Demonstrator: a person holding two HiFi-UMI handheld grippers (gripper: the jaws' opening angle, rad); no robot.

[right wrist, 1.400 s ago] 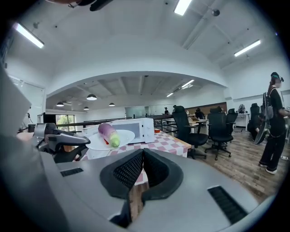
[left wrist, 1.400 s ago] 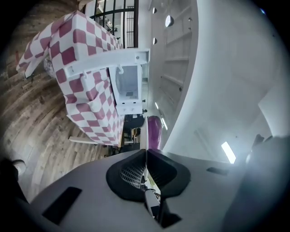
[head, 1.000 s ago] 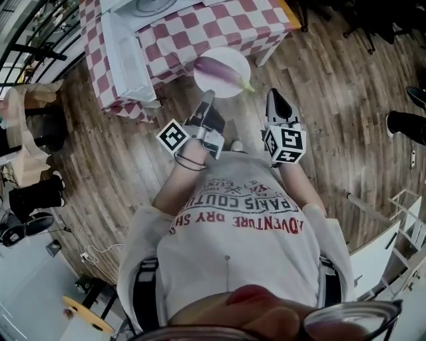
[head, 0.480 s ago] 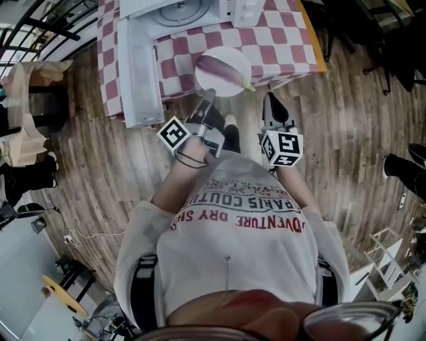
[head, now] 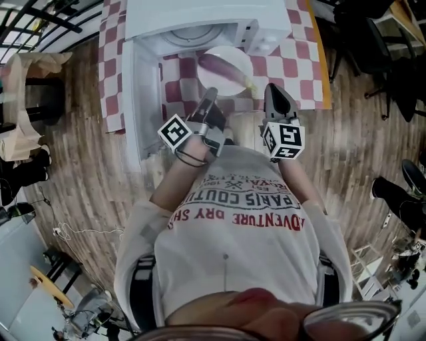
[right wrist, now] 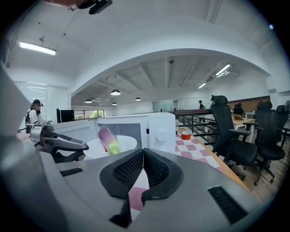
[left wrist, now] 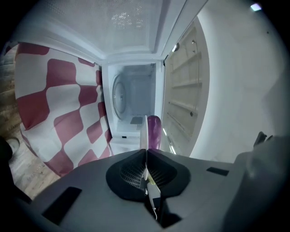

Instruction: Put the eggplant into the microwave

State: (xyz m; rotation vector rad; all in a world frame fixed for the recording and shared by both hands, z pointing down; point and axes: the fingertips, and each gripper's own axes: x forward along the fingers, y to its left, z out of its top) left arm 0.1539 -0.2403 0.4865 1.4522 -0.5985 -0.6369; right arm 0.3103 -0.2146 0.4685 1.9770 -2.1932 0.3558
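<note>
Left gripper [head: 210, 94] pinches the white plate [head: 233, 54] by its rim. Just beyond its fingertips the eggplant [head: 221, 70] lies crosswise on it, at the open microwave [head: 200, 16], stem toward the right gripper [head: 273, 92], whose fingers are pressed together.

I count one microwave [head: 200, 20]. Just before it is one white plate [head: 234, 54], with one eggplant [head: 219, 68] on it. I hold two grippers, the left gripper [head: 209, 94] and the right gripper [head: 272, 90], each bearing one marker cube [head: 174, 133]. Under the microwave lies one checkered tablecloth [head: 296, 66]. To the microwave's right are one small red thing [right wrist: 186, 135] and two black office chairs [right wrist: 232, 136].
</note>
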